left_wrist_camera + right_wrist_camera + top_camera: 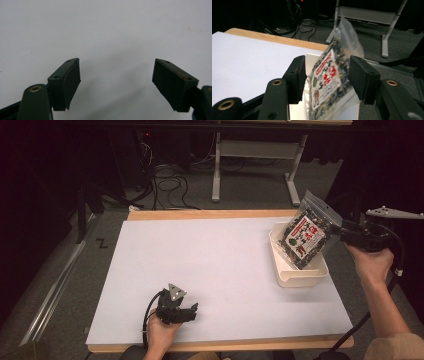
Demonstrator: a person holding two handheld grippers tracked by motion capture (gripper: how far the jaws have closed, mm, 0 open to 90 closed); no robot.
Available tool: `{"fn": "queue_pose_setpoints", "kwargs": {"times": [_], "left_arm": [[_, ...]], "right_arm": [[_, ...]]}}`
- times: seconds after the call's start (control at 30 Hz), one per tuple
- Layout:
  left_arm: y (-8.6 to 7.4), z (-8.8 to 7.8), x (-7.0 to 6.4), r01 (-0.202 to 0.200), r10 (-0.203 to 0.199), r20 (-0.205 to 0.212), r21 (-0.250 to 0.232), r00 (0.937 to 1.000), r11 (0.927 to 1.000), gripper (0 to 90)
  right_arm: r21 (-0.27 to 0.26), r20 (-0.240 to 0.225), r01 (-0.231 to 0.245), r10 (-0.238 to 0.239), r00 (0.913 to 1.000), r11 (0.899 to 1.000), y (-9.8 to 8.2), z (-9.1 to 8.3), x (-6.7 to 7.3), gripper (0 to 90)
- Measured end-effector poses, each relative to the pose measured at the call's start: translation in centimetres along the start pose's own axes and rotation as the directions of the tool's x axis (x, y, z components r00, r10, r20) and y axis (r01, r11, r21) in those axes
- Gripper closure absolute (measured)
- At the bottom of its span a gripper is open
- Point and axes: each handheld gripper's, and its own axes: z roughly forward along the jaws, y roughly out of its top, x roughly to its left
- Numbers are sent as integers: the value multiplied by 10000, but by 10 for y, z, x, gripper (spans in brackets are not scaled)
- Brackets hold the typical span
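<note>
- Bag (304, 234) of dark contents, clear plastic with a red-and-white label, hangs tilted over the white tray (298, 276) at the right side of the worktop (210, 265); its lower end dips inside the tray, its top corner sticks up past the far edge.
- Worktop is covered by a white sheet with a wooden rim showing at front and back; the tray is the one thing standing on it.
- Beyond the far edge, on the grey floor, stand the white legs of another table (255, 167) and a tangle of black cables (167, 185).
- Right gripper (345, 232) comes in from the right, its fingers (364, 75) closed on the bag's upper part, one on each face.
- Left gripper (192, 311) rests low near the front edge, well apart from the tray, its fingers (67, 82) spread wide over bare white sheet with nothing between them.
</note>
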Motion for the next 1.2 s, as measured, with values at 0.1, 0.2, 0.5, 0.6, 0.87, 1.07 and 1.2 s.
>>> {"fn": "queue_pose_setpoints", "kwargs": {"times": [0.1, 0.2, 0.5, 0.6, 0.87, 1.07, 1.2], "left_arm": [[2, -1, -1, 39, -38, 90, -165, 10000, 9999, 231], [2, 1, -2, -44, 44, 68, -36, 10000, 10000, 230], [3, 2, 0, 36, -35, 87, -99, 10000, 9999, 229], [2, 0, -1, 19, -17, 116, -136, 9999, 9999, 229], [3, 0, -1, 87, -84, 183, -178, 9998, 9998, 228], [2, -1, 0, 91, -88, 171, -217, 9998, 9997, 228], [3, 0, -1, 79, -75, 193, -217, 9998, 9997, 228]], "right_arm": [[-423, -524, -215, 193, 9984, 9989, -11, -5, 8, 507], [-537, -806, -167, 123, 9967, 9984, -21, -9, 15, 508], [-1068, -1420, -86, -67, 9898, 9942, -34, -24, 29, 511], [-1032, -1458, -13, -138, 9892, 9947, -38, -25, 32, 506], [-1007, -1812, 128, -310, 9829, 9948, -45, -24, 45, 493], [-1068, -2079, 163, -384, 9774, 9941, -51, -25, 55, 493], [-1072, -2231, 100, -338, 9742, 9942, -55, -27, 60, 494]]}}
